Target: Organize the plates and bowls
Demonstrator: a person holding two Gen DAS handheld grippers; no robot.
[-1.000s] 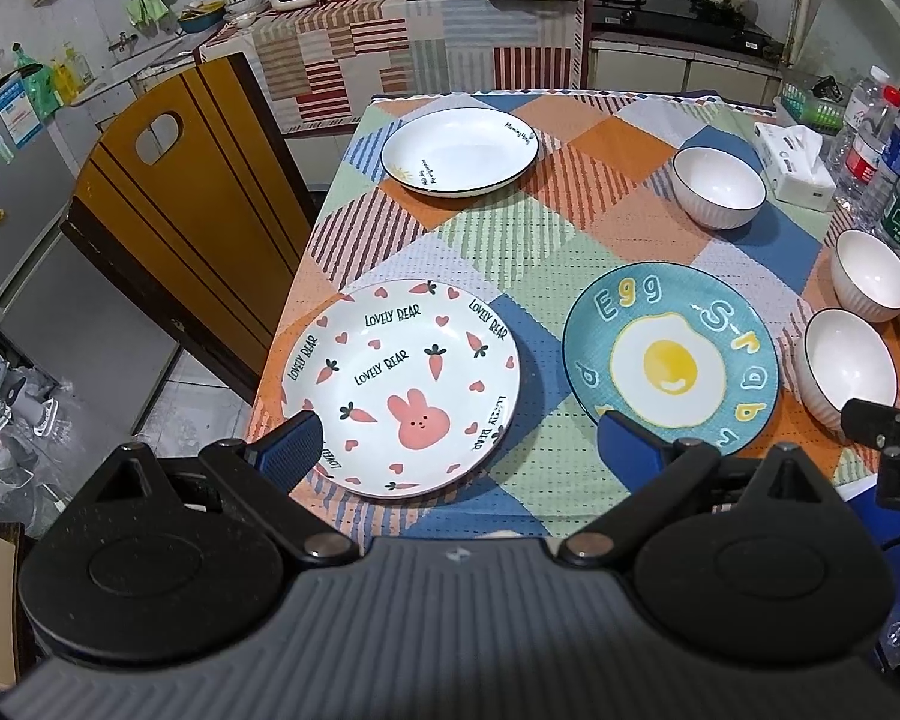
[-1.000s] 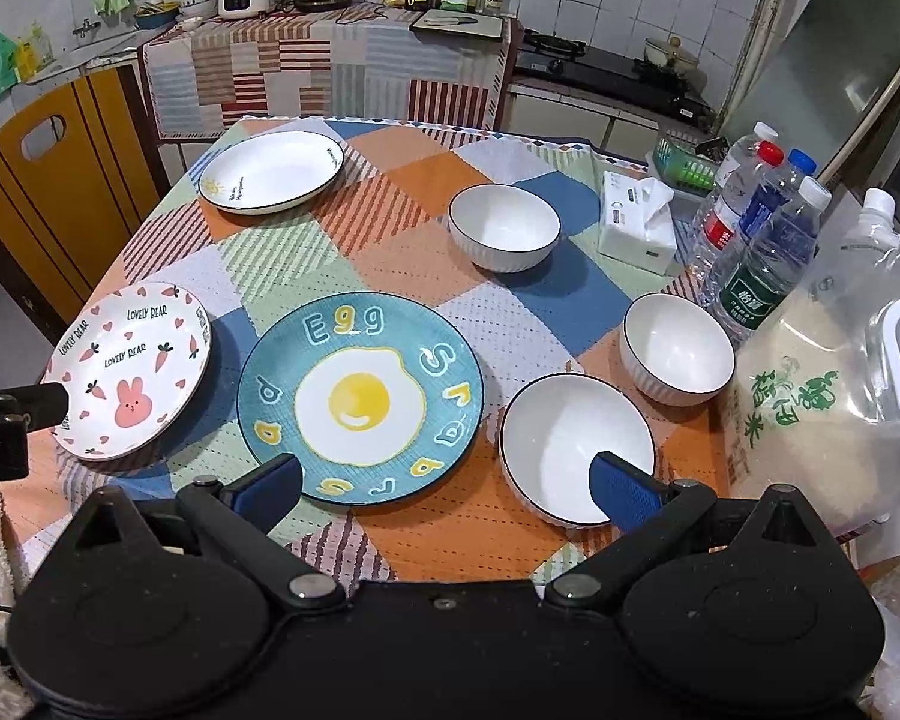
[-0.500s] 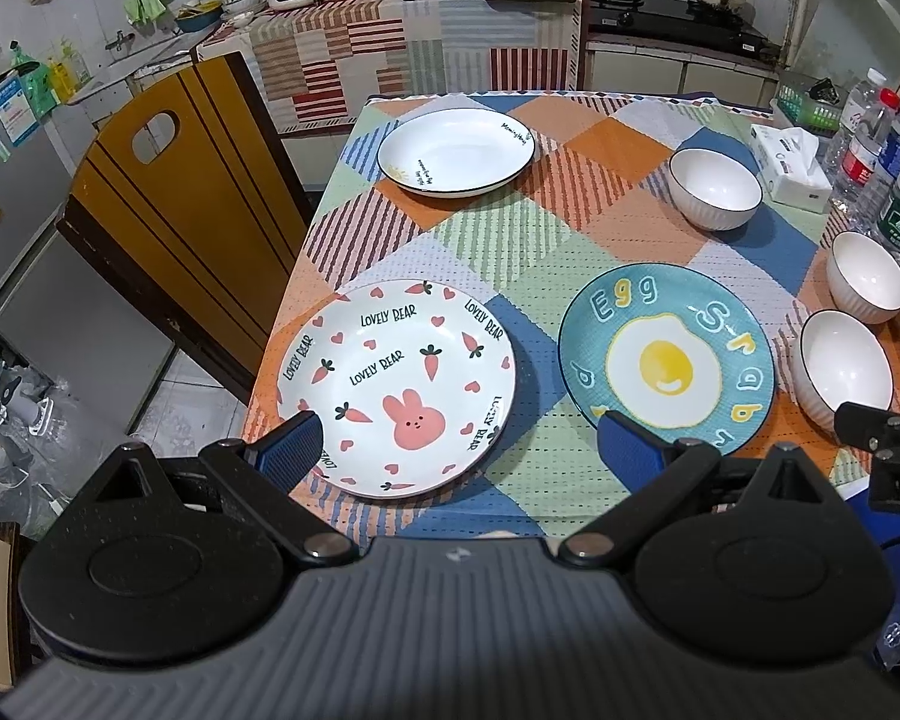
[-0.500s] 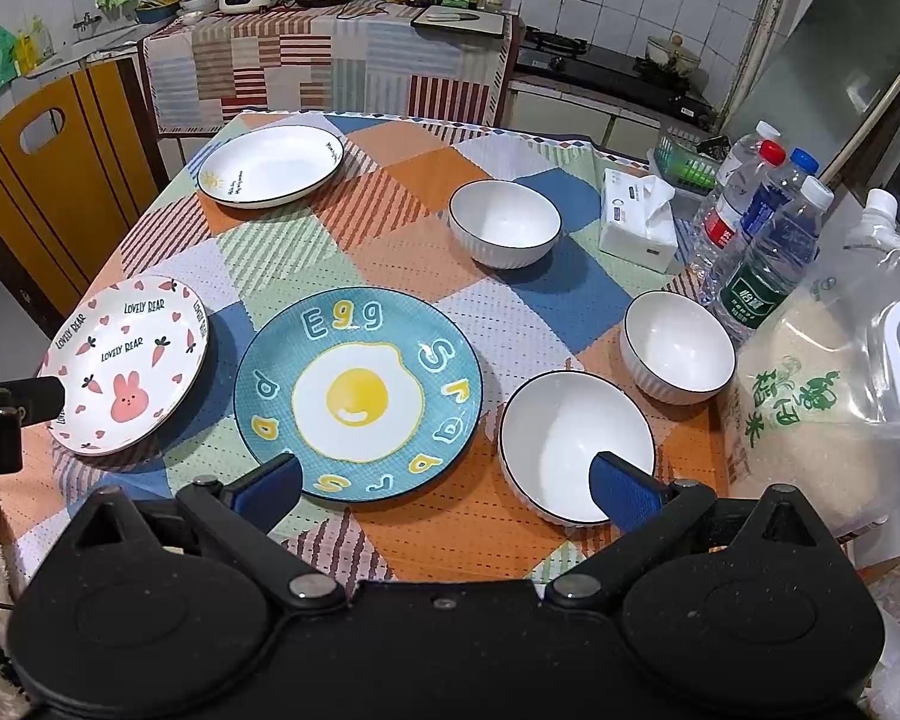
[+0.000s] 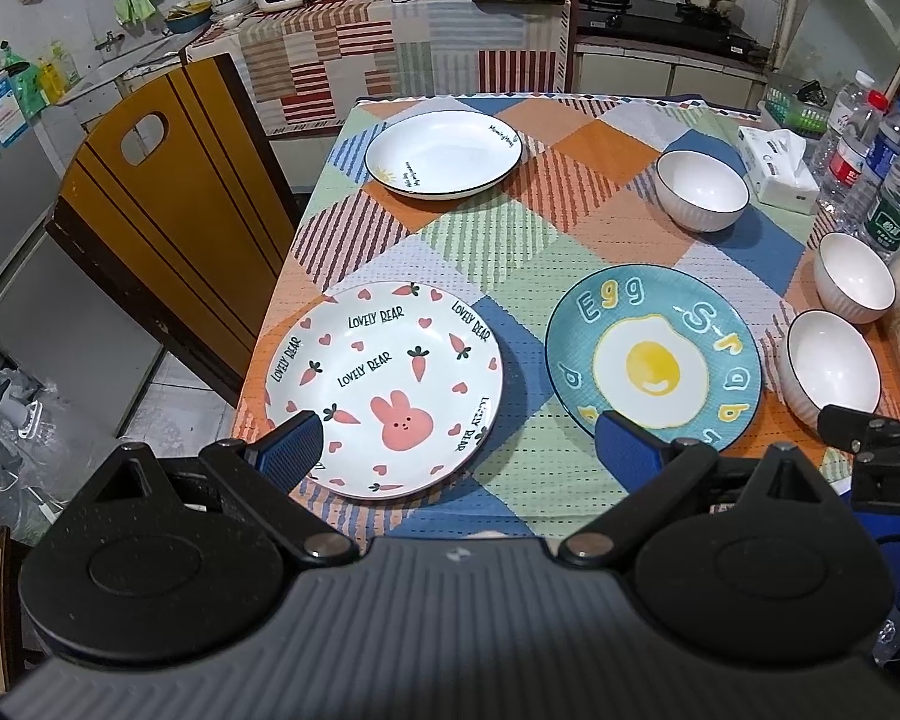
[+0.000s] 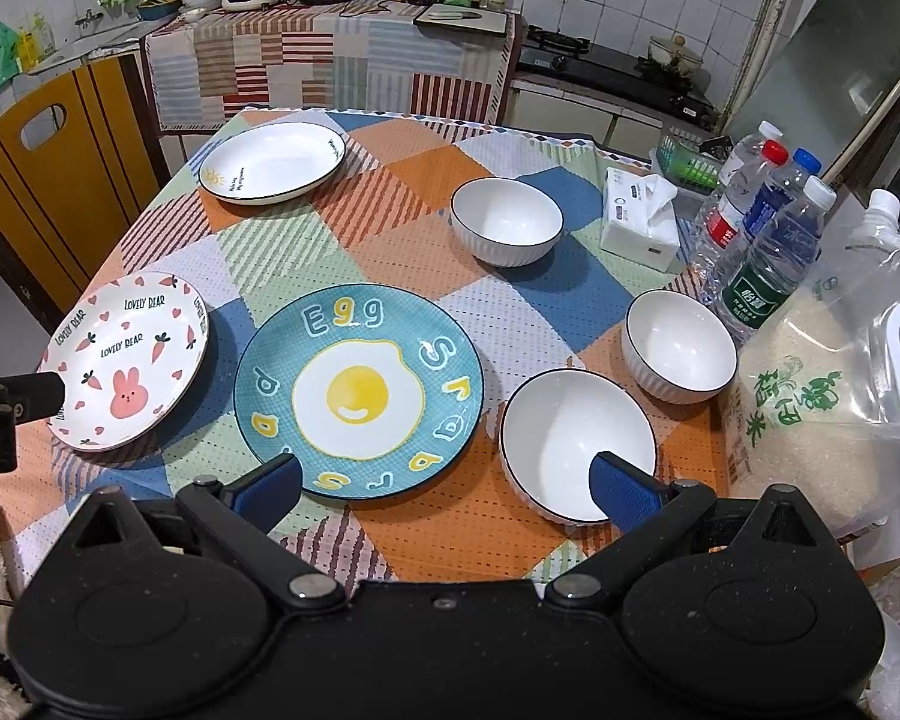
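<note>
Over the near table edge, left gripper (image 5: 456, 450) and right gripper (image 6: 447, 483) hover spread wide, above bunny plate (image 5: 384, 390) and egg plate (image 6: 359, 390)

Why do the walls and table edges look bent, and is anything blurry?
Left wrist view: fisheye bends the chair; plates stay sharp. Right wrist view: the cabinet panel leans, corners go dark, the rice bag shows glare, the bowls cast soft shadows.

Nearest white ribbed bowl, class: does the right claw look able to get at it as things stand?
Probably yes. The right claw is open and empty just short of the nearest white ribbed bowl, with nothing between them; the round blue egg plate lies beside it, apart.
</note>
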